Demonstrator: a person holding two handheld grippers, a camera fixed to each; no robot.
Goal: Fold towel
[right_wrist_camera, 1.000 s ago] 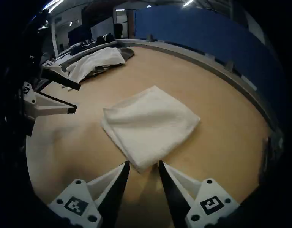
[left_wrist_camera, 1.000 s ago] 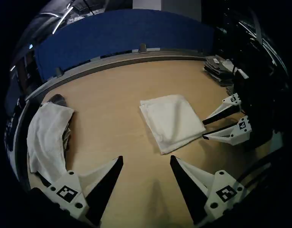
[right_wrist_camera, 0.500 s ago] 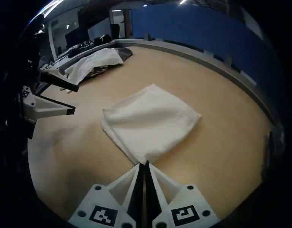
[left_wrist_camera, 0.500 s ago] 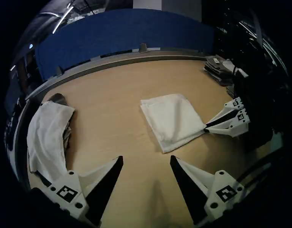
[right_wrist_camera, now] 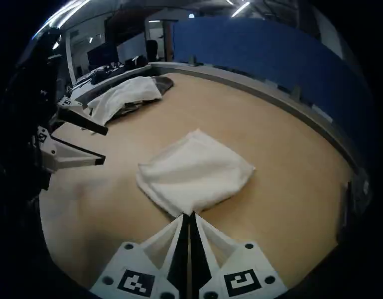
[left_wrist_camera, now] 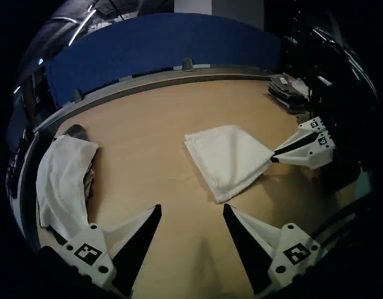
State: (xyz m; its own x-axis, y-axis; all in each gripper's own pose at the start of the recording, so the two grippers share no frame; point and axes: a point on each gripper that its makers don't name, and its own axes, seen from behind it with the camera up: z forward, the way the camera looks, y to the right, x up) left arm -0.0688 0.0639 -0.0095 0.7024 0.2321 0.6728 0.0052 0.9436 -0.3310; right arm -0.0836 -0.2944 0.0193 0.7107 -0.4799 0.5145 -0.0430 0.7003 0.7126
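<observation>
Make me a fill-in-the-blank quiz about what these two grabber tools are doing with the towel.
1. The right gripper is shut on one ___ of the towel.
2. The left gripper hangs over the table with its fingers ___, holding nothing.
3. Behind the table stands a ___ partition.
Missing words: corner; open; blue.

loc: open-plan office | evid: blue desk divider [left_wrist_camera: 161, 45], wood desk [left_wrist_camera: 141, 124], monitors [right_wrist_camera: 99, 54] in bkgd, strip lights [right_wrist_camera: 239, 7]
</observation>
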